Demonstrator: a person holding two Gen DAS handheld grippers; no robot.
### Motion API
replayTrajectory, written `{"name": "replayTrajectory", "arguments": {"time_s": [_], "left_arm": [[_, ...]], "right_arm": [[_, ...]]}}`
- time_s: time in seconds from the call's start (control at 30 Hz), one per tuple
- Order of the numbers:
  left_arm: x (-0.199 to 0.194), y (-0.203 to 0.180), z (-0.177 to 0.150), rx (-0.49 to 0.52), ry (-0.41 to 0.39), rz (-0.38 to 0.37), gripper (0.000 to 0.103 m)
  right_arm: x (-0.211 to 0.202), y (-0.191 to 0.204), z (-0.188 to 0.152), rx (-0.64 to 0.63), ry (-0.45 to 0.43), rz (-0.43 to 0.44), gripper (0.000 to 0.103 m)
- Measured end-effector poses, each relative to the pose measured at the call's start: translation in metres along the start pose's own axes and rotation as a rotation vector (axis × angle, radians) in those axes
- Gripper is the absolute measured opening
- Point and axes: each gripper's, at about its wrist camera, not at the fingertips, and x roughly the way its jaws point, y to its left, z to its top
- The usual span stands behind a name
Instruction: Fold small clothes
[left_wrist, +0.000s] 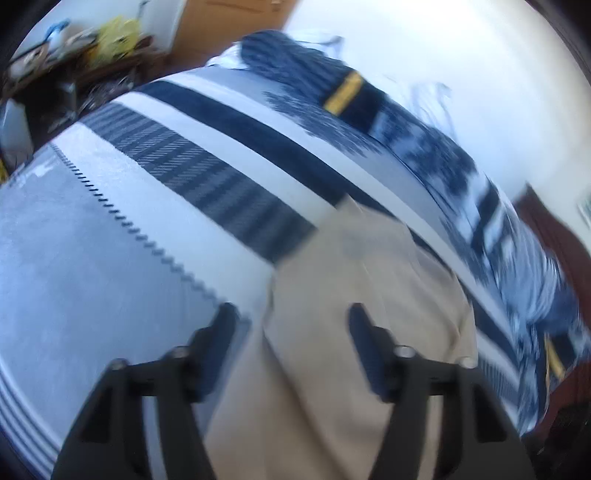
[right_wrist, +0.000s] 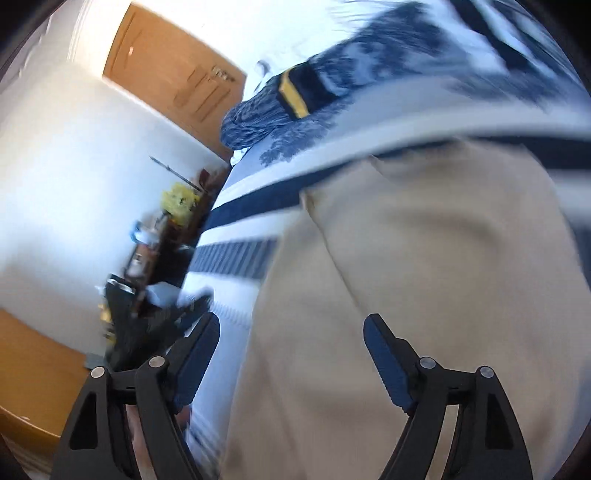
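**Operator:** Across the lower centre of the left wrist view, what lies between the fingers?

**Technician:** Beige garment (left_wrist: 354, 295), plain smooth woven cloth with soft folds and a raised seam. It lies on the bed cover (left_wrist: 207, 147). Its long axis runs from the bottom of the frame up to a squared corner at centre, pointing away from the camera. In the right wrist view the same garment (right_wrist: 424, 258) fills the centre and right, with a curved crease running diagonally.

**Operator:** State of the tongs?

**Technician:** Left tongs (left_wrist: 291, 317): spread wide, holding nothing, one finger over the cover, the other over the beige cloth. Right tongs (right_wrist: 291, 332): likewise spread, nothing pinched. Contact with the cloth cannot be told; both frames are motion-blurred.

**Operator:** Cover details?

**Technician:** Grey and white bands, dark navy stripes, a herringbone-textured band and a saw-tooth stitched line. A dark knitted item with a yellow stripe (left_wrist: 343, 92) lies at upper centre.
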Motion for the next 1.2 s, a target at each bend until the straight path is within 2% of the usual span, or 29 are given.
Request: {"name": "replayTrajectory", "arguments": {"time_s": [0.1,0.17,0.27,0.37,0.4,0.43,0.47,0.53,0.63,0.73,0.8,0.87,0.9,0.93,1.0,1.03,1.07,1.2], "left_arm": [[-0.026,-0.018,-0.044,0.066,0.036,0.006,0.066],[-0.042,-0.015,-0.08,0.113,0.08,0.013,0.066],[-0.065,0.016,-0.14,0.146,0.124,0.091,0.066],[-0.075,0.059,-0.184,0.115,0.18,0.177,0.066],[-0.076,0.073,-0.193,0.09,0.202,0.215,0.066],[-0.078,0.091,-0.2,0.038,0.22,0.242,0.066],[-0.079,0.097,-0.2,0.017,0.22,0.24,0.066],[-0.084,0.104,-0.198,0.015,0.208,0.237,0.066],[-0.088,0.101,-0.201,0.043,0.183,0.223,0.066],[-0.071,0.096,-0.212,0.057,0.237,0.204,0.066],[-0.062,0.092,-0.219,0.072,0.252,0.221,0.066],[-0.059,0.083,-0.225,0.126,0.227,0.26,0.06],[-0.06,0.079,-0.227,0.138,0.216,0.252,0.049],[-0.062,0.076,-0.229,0.136,0.212,0.226,0.031],[-0.066,0.075,-0.233,0.128,0.211,0.172,0.007],[-0.069,0.076,-0.237,0.123,0.204,0.159,0.007],[-0.074,0.077,-0.242,0.122,0.182,0.16,0.007],[-0.086,0.081,-0.245,0.079,0.172,0.145,0.008]], "right_arm": [[-0.075,-0.05,-0.092,0.139,-0.027,-0.058,0.085],[-0.1,-0.075,-0.135,0.19,-0.029,-0.082,0.085],[-0.127,-0.111,-0.193,0.246,-0.042,-0.166,0.085],[-0.137,-0.142,-0.234,0.347,-0.074,-0.067,0.083],[-0.135,-0.143,-0.242,0.338,-0.068,-0.093,0.083],[-0.131,-0.141,-0.247,0.309,-0.049,-0.144,0.078],[-0.128,-0.14,-0.249,0.297,-0.032,-0.176,0.068],[-0.126,-0.144,-0.258,0.316,0.004,-0.186,0.06],[-0.14,-0.153,-0.272,0.342,0.001,-0.196,0.06],[-0.141,-0.153,-0.281,0.345,0.028,-0.194,0.06],[-0.135,-0.153,-0.286,0.339,0.065,-0.178,0.06],[-0.132,-0.153,-0.291,0.329,0.079,-0.17,0.06],[-0.13,-0.153,-0.291,0.323,0.083,-0.165,0.06],[-0.128,-0.152,-0.292,0.318,0.084,-0.152,0.058],[-0.125,-0.151,-0.295,0.311,0.095,-0.138,0.036],[-0.123,-0.15,-0.296,0.31,0.107,-0.145,0.015],[-0.121,-0.149,-0.298,0.307,0.117,-0.152,0.006],[-0.131,-0.145,-0.298,0.283,0.082,-0.148,0.006]]}}
